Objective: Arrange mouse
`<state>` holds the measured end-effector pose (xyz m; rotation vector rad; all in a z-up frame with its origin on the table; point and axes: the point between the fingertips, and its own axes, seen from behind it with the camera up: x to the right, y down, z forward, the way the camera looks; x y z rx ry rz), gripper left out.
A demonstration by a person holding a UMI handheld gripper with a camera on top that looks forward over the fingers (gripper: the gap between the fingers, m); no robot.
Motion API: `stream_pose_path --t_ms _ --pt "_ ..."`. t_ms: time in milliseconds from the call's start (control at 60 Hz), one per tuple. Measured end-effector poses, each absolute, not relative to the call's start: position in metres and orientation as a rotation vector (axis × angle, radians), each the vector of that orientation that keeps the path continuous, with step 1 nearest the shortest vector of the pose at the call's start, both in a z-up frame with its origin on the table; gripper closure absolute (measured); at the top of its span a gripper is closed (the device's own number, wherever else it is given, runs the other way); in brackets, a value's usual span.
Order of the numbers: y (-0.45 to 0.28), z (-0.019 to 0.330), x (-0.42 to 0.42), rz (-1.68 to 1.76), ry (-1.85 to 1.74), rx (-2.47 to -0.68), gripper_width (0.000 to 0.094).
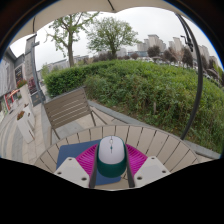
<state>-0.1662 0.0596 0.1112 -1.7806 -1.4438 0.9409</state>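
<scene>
Fingers (111, 172): two pale tips nearest the lens, spread apart, magenta pads (88, 157) showing on their inner faces. They flank the mouse; whether the pads actually press its sides cannot be told, so the fingers are entered as spread about it.

Mouse (111, 157): small computer mouse, white upper shell, dark green rear band. It sits between the fingers and lies over a blue mouse mat (72, 150); whether it rests on the mat or is lifted clear of it cannot be told.

Handling, by judgement: light, rigid plastic, smooth and curved on top, so likely to slip if taken by the crown. Best hold is across the two long sides at mid-body, where the flanks run nearly parallel; modest pressure should do, keeping off the buttons at the front.

Bench (150, 143): pale wooden slats, carrying the mat.

Wooden chair (68, 106): slatted, beyond the bench, well apart from the mouse.

Hedge (150, 85): dense green bank behind the bench.

Trees (105, 35) and distant buildings (165, 48): under a pale sky.
</scene>
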Motion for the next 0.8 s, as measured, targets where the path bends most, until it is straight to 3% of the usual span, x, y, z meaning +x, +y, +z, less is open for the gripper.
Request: stream_pose_path --t_ms 133,417,483,533,567,600,800 --pt "-0.012 0.100 -0.199 0.975 -1.526 -1.754 0.0495" --pt "-0.074 0.001 -0.219 0.844 -1.638 -1.758 0.0494" --pt "-0.072 -0.013 -0.219 0.837 -1.623 -1.801 0.0449" --pt "-0.075 -0.010 -0.220 0.847 -1.618 -1.800 0.0392" --pt "-0.074 -0.010 -0.217 0.831 -1.628 -1.813 0.0266" --pt "-0.074 -0.008 -0.211 0.811 -1.643 -1.822 0.0082" --pt "-0.053 0.069 -0.130 0.746 -1.678 -1.748 0.0079"
